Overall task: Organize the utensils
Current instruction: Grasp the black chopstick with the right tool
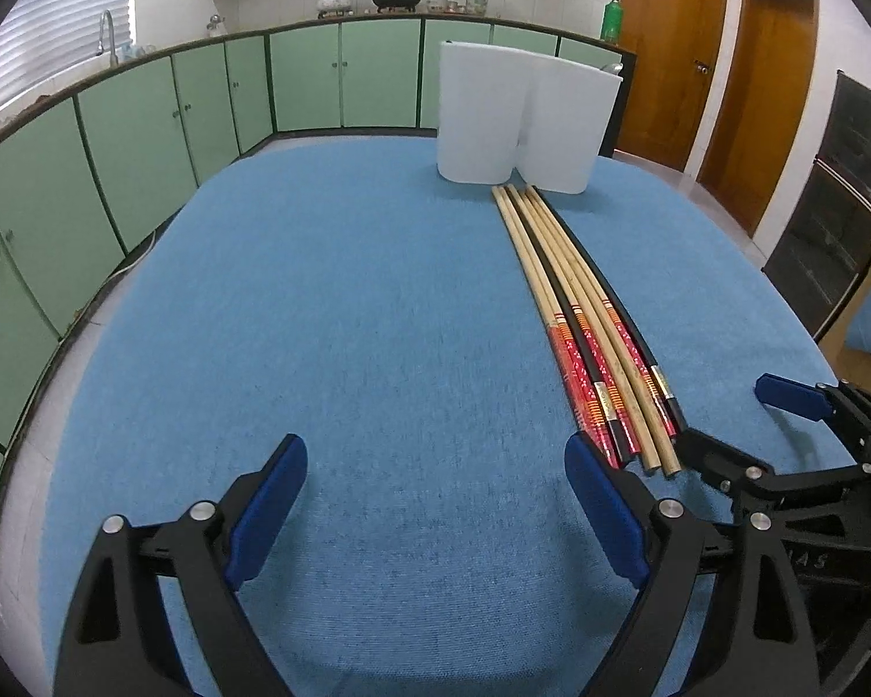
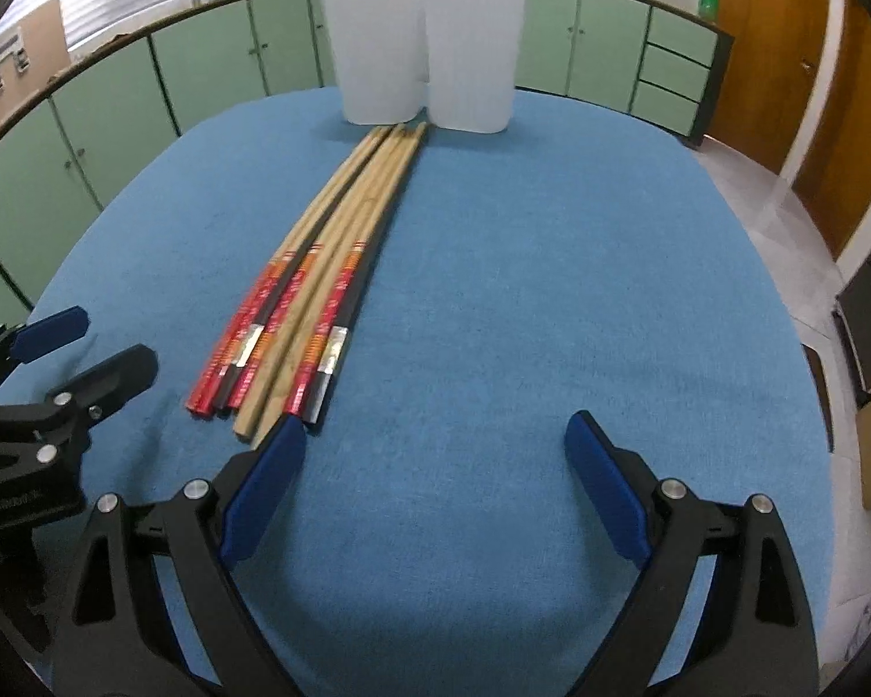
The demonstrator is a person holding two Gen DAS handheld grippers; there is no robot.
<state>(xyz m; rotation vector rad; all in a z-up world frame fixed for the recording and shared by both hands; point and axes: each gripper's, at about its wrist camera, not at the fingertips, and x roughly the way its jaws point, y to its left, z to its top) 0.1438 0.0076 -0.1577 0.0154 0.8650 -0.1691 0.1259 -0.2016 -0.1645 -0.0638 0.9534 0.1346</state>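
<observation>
While both of my grippers hang over the blue cloth, my left gripper stands with its jaws wide apart and nothing between them, and my right gripper is spread just as wide over bare cloth. Between the two lies the bundle of chopsticks, its red-patterned ends just beside my right gripper's left pad. Its far tips reach the foot of the two white holders, which stand touching each other at the table's far end.
</observation>
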